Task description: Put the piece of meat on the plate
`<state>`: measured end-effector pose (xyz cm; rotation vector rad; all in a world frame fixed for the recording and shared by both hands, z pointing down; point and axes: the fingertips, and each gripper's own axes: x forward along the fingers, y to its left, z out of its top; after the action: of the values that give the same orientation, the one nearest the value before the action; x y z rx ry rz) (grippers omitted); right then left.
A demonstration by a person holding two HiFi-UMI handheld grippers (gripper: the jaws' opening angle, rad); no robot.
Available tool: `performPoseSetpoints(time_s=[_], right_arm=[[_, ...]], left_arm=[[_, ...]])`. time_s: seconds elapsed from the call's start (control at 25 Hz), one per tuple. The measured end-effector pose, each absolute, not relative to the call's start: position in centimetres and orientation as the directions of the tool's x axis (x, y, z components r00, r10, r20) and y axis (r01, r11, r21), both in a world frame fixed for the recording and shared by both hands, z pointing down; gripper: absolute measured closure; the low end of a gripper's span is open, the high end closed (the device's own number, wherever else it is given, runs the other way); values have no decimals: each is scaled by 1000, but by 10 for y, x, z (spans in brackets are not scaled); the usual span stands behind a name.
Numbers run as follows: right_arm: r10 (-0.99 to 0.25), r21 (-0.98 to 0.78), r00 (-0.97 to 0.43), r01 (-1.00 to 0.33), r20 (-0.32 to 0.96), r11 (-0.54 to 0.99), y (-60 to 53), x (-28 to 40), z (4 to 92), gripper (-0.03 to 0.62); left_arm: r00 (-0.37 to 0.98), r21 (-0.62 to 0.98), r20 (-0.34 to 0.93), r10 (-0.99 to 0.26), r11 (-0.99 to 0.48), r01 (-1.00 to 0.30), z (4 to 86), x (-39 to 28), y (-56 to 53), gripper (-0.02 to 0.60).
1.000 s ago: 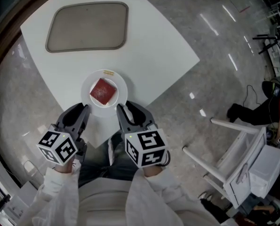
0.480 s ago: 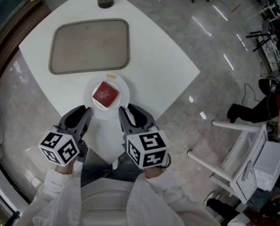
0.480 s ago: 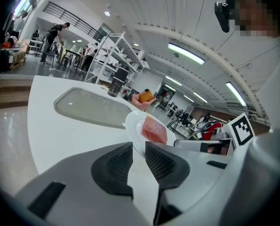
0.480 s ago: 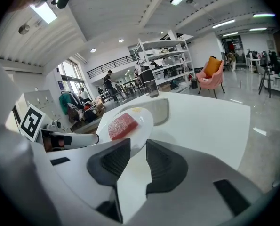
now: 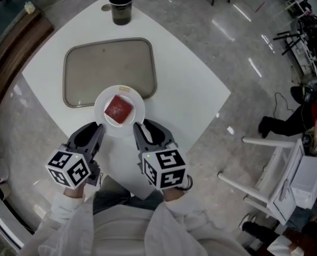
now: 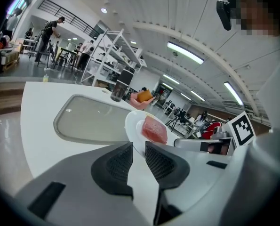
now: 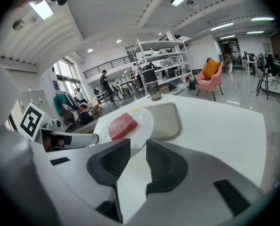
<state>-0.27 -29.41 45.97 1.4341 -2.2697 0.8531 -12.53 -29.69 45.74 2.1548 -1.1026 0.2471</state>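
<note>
Item: meat (image 5: 118, 110), on plate (image 5: 100, 116). Likely soft, slick, light; you pinch its opposite edges. Your left gripper (image 5: 96, 129) and right gripper (image 5: 140, 128): jaws apart, empty, beside plate.

Smooth, matt white tabletop (image 5: 190, 84); glossy white plate (image 5: 100, 106), ceramic-looking; piece of meat (image 5: 118, 109) red, finely grainy; tray (image 5: 94, 68) matt grey plastic; floor (image 5: 238, 47) polished, glossy stone.

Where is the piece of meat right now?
In the head view the piece of meat lies on the white plate, between the grey tray beyond it and the left gripper and right gripper on its near side.
</note>
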Motion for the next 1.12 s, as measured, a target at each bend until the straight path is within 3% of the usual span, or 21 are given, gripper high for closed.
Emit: performPoseSetpoints(time_s=[1.12], right_arm=[[-725,-356,-406,-905,556,234,-450,-61,510,482]], left_arm=[[621,467,464,-632,-421,-777,500,-184,-462,492]])
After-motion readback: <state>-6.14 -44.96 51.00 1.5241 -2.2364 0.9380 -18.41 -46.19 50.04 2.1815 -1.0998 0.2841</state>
